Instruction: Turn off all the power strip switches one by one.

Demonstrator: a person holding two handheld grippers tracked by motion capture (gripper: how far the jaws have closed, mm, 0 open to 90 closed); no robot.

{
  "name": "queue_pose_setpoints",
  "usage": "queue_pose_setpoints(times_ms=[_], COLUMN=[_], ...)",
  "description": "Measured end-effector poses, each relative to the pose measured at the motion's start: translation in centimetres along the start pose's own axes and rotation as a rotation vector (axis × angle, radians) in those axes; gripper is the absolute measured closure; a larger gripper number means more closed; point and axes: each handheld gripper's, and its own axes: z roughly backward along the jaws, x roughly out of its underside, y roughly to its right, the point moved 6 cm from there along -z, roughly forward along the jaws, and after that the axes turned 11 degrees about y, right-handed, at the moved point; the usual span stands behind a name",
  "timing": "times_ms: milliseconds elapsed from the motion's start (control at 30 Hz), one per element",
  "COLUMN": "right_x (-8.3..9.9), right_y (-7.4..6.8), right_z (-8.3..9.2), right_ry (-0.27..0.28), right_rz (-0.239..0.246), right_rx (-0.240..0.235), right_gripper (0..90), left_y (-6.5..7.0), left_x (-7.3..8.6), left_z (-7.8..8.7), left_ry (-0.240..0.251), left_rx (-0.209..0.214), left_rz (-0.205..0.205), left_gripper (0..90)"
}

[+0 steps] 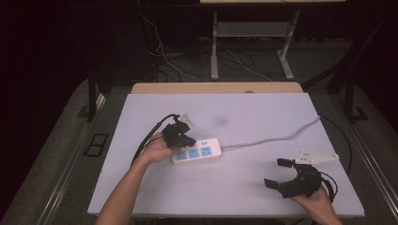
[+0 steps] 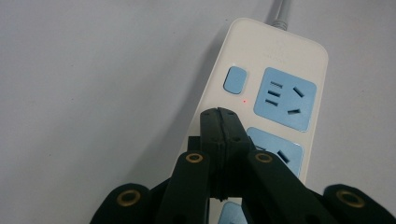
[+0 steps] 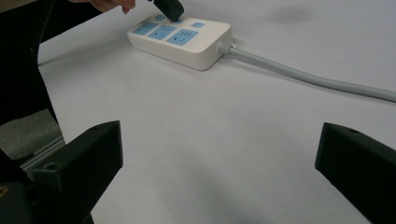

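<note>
1. Power strip, white plastic with blue sockets (image 2: 275, 93), lies on the bench directly under the left gripper (image 2: 218, 114), jaws together.
2. Its blue switch (image 2: 235, 80) sits just ahead; pressing seems next.
3. Right gripper (image 1: 284, 174) is held wide apart, well away.

White power strip (image 1: 197, 152) with 3 blue sockets lies flat mid-table.

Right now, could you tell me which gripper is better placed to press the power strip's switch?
Left. The left gripper, jaws shut, hovers over the power strip just short of its blue switch. The right gripper sits open, well away near the table's front edge.
</note>
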Motion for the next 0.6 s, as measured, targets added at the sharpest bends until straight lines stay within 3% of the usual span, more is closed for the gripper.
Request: queue_pose_setpoints(times_ms=[100, 233, 400, 600], right_x=[0.01, 0.0, 0.01, 0.01], right_y=[0.01, -0.01, -0.13, -0.23], right_z=[-0.01, 0.0, -0.15, -0.09], right_ry=[0.0, -0.002, -0.008, -0.008], right_rz=[0.001, 0.004, 0.01, 0.013], right_rx=[0.0, 0.0, -0.003, -0.002], right_gripper=[0.7, 0.7, 0.7, 0.7], left_y=[-0.13, -0.33, -0.26, -0.43], left_x=[0.02, 0.08, 0.07, 0.24], left_z=[0.0, -0.04, -0.08, -0.06], left_ry=[0.0, 0.012, 0.01, 0.026], left_rx=[0.006, 0.025, 0.019, 0.032], left_rz=[0.005, 0.039, 0.027, 0.061], left_gripper=[89.2, 89.2, 89.2, 89.4])
